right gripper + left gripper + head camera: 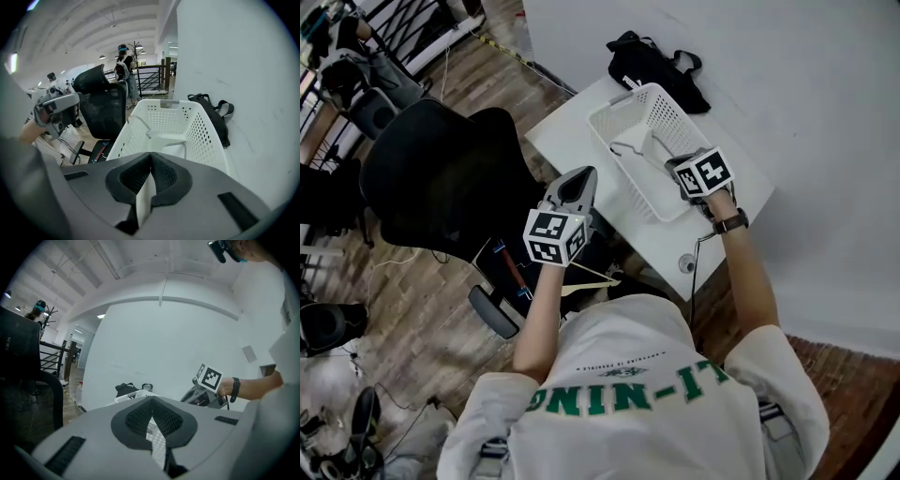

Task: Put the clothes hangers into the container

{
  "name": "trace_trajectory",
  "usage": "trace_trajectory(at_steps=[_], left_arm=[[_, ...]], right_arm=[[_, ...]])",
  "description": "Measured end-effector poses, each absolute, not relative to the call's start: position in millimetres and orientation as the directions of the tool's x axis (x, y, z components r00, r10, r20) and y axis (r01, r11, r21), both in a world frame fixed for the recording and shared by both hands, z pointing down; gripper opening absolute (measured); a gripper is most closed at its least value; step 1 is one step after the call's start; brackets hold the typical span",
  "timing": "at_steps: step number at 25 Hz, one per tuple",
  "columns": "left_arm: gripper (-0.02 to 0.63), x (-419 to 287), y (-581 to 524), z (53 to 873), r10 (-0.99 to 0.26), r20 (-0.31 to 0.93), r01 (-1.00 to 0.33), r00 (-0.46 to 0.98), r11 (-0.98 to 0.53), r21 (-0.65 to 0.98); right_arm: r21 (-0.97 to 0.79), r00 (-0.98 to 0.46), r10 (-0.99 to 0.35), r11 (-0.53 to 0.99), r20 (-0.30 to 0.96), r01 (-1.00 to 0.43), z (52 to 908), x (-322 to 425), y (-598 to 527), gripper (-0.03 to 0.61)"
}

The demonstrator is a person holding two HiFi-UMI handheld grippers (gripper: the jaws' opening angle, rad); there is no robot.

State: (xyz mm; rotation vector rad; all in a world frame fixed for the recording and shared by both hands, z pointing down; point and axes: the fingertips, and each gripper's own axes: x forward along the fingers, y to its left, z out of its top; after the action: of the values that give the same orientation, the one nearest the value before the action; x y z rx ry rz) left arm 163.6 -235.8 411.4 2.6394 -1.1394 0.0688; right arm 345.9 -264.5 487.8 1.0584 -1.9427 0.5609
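Ahead, white hanger [166, 137] in basket [206, 136], beyond closed right jaws

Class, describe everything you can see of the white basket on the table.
The basket is white, plastic-looking and rectangular, with perforated walls flaring to a plain rim. It stands upright on the white table, open side up. One white hanger lies inside. The shut right gripper is at its near right corner; contact cannot be judged. A black bag lies beyond its far end.
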Motion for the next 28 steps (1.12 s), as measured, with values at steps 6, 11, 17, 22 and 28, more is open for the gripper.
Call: trace_trajectory(at_steps=[6, 11, 17, 22, 28], left_arm=[[0.009, 153.6, -228.1, 416.6, -0.714, 0.163, -0.731, 0.680, -0.645, 0.222], [0.009, 142.4, -222.0, 417.6, -0.728, 0.169, -0.745, 0.665, -0.630, 0.218], [0.009, 117.4, -209.8, 421.0, -0.756, 0.174, -0.773, 0.631, -0.595, 0.218], [0.009, 83.0, -195.6, 423.7, -0.795, 0.181, -0.812, 0.578, -0.539, 0.224], [0.009, 18.0, -169.1, 435.7, -0.857, 0.206, -0.875, 0.472, -0.427, 0.230]], right_arm=[[0.014, -0.293, -0.474, 0.543, 0.831, -0.839, 493.2, 338.4, -264.4, 0.183], [0.017, -0.311, -0.496, 0.550, 0.810, -0.835, 485.6, 328.4, -259.2, 0.184], [0.000, -0.376, -0.504, 0.598, 0.778, -0.801, 472.0, 298.4, -247.3, 0.187], [-0.009, -0.444, -0.466, 0.682, 0.765, -0.731, 461.3, 248.2, -229.5, 0.190], [-0.047, -0.524, -0.372, 0.781, 0.767, -0.623, 473.4, 169.8, -209.7, 0.193]])
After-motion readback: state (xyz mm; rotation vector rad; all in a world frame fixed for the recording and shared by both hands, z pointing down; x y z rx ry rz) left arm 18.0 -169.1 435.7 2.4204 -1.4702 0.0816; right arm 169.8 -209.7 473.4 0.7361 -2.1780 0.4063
